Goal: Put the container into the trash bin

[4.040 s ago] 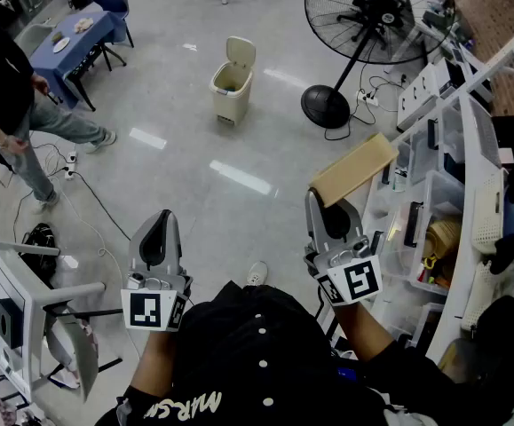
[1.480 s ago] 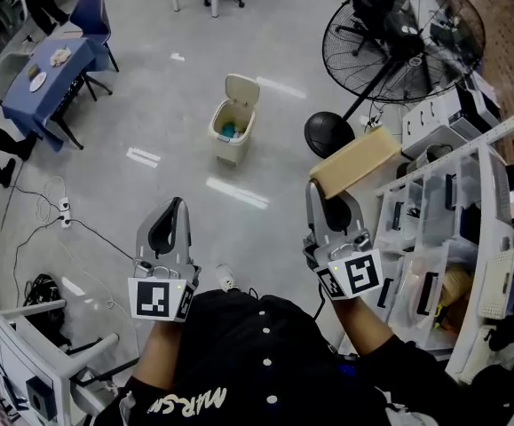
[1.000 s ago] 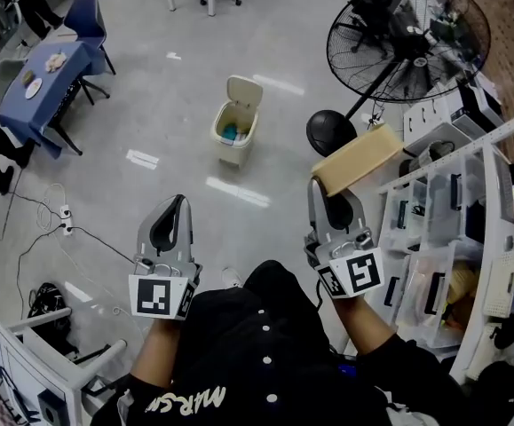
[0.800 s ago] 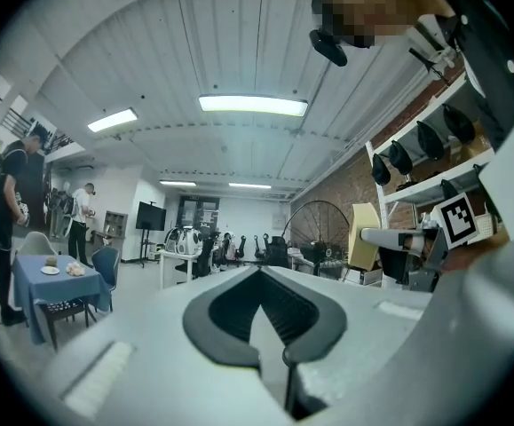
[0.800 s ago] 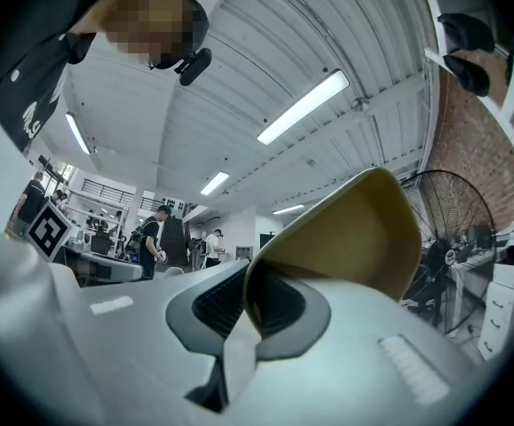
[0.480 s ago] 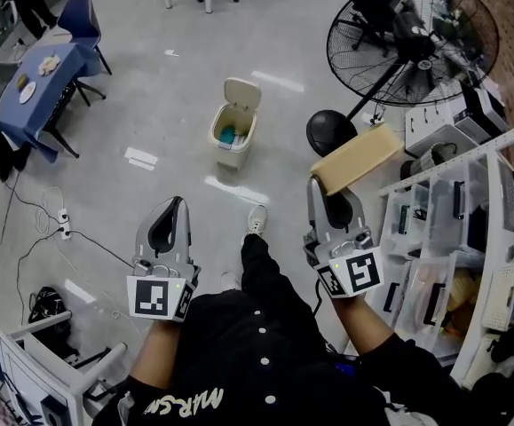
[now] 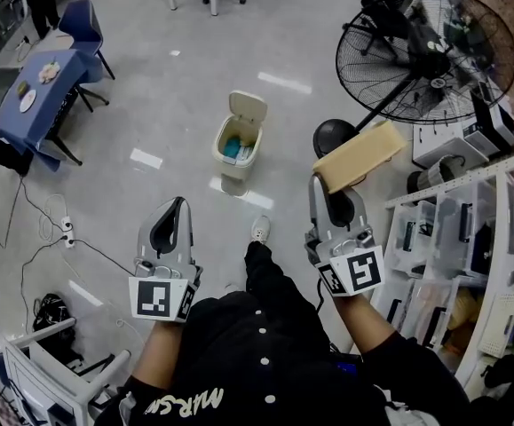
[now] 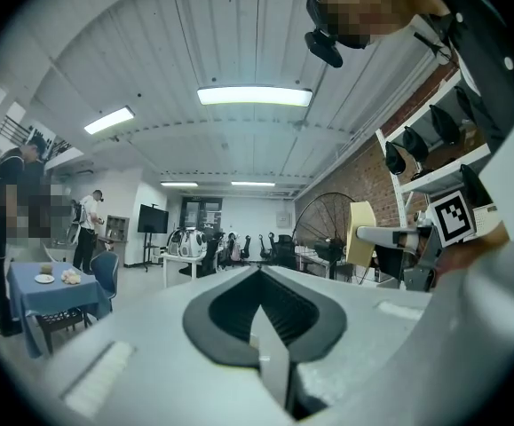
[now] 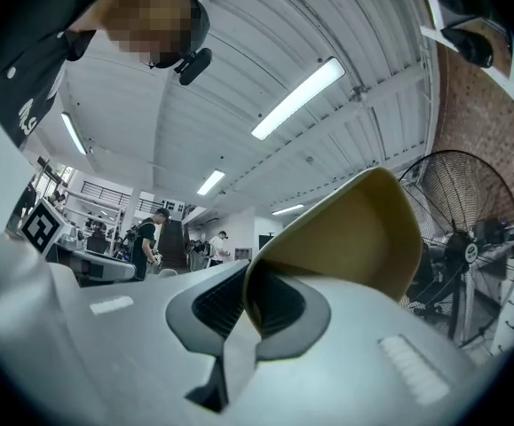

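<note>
In the head view, a cream trash bin (image 7: 237, 149) stands on the grey floor ahead, its lid flipped up and something blue inside. My right gripper (image 7: 321, 179) is shut on the edge of a tan, flat container (image 7: 359, 155), which sticks up and to the right, above the floor to the right of the bin. In the right gripper view the container (image 9: 354, 238) rises from between the jaws of the right gripper (image 9: 248, 304). My left gripper (image 7: 175, 204) is held level on the left, shut and holding nothing; in its own view the left gripper (image 8: 259, 273) has its jaws together.
A large black floor fan (image 7: 425, 51) stands at the right, beyond the container. Shelving with clear bins (image 7: 470, 238) lines the right side. A blue table (image 7: 39, 87) with a chair is at far left, and cables (image 7: 52, 229) trail on the floor. My shoe (image 7: 259, 229) steps forward.
The bin has drawn nearer and lower in the head view as I walk towards it. Both grippers keep their pose, and the container stays held.
</note>
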`<state>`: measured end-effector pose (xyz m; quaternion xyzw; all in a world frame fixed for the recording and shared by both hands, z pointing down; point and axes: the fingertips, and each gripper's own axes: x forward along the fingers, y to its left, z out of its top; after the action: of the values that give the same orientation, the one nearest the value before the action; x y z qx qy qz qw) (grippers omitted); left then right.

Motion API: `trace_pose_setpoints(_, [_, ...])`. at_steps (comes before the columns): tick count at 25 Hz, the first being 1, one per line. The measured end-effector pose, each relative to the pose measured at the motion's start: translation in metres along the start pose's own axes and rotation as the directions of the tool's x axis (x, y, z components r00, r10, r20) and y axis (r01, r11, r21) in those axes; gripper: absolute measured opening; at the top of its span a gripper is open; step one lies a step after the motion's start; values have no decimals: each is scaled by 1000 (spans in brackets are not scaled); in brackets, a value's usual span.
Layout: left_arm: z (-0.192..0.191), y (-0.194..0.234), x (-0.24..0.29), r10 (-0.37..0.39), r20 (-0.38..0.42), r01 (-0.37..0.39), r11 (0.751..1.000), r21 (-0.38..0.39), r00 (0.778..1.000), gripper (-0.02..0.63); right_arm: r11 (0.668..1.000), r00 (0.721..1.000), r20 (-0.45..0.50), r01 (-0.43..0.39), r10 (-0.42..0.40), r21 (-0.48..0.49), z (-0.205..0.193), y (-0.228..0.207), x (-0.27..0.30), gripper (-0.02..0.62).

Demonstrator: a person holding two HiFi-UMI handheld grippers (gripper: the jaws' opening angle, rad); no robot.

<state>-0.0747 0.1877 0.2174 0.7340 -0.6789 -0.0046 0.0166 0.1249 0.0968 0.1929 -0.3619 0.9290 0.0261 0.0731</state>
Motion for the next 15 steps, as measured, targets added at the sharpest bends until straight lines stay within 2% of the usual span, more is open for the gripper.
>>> trace_pose_setpoints(15, [21, 39, 112, 39, 5, -39, 999, 13, 999, 0, 997, 997, 14, -70, 70, -11, 4, -62, 119, 32])
